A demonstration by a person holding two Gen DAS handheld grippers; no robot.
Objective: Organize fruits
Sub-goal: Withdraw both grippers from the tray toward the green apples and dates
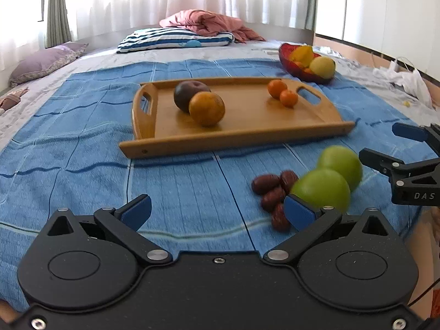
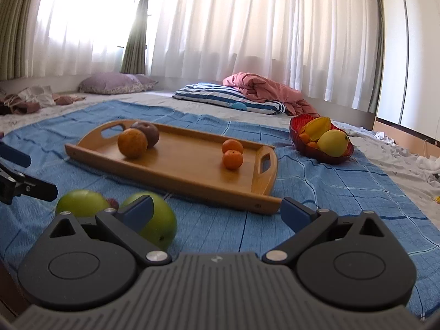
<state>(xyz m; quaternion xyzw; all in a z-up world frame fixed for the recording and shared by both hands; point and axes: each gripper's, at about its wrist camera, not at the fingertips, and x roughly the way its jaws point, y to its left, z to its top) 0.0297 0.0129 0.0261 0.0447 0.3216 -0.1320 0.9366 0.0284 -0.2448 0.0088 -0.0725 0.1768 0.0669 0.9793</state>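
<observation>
Two green apples (image 1: pixel 321 189) (image 2: pixel 162 225) lie on the blue blanket beside several red dates (image 1: pixel 272 189), in front of a wooden tray (image 1: pixel 247 121) (image 2: pixel 187 165). On the tray sit an orange (image 1: pixel 206 108), a dark round fruit (image 1: pixel 187 93) and two tangerines (image 1: pixel 283 93). My left gripper (image 1: pixel 218 210) is open and holds nothing; its right finger overlaps the nearer apple and the dates. My right gripper (image 2: pixel 218 210) is open too, wide, with its left finger in front of one apple. Each gripper shows at the edge of the other's view.
A red bowl (image 1: pixel 286 55) (image 2: pixel 297 126) with yellow and orange fruit stands past the tray's right end. Pillows (image 1: pixel 176 40) and a pink quilt (image 1: pixel 209 23) lie at the far side of the bed under the curtains. White bags (image 1: pixel 407 79) lie at the right.
</observation>
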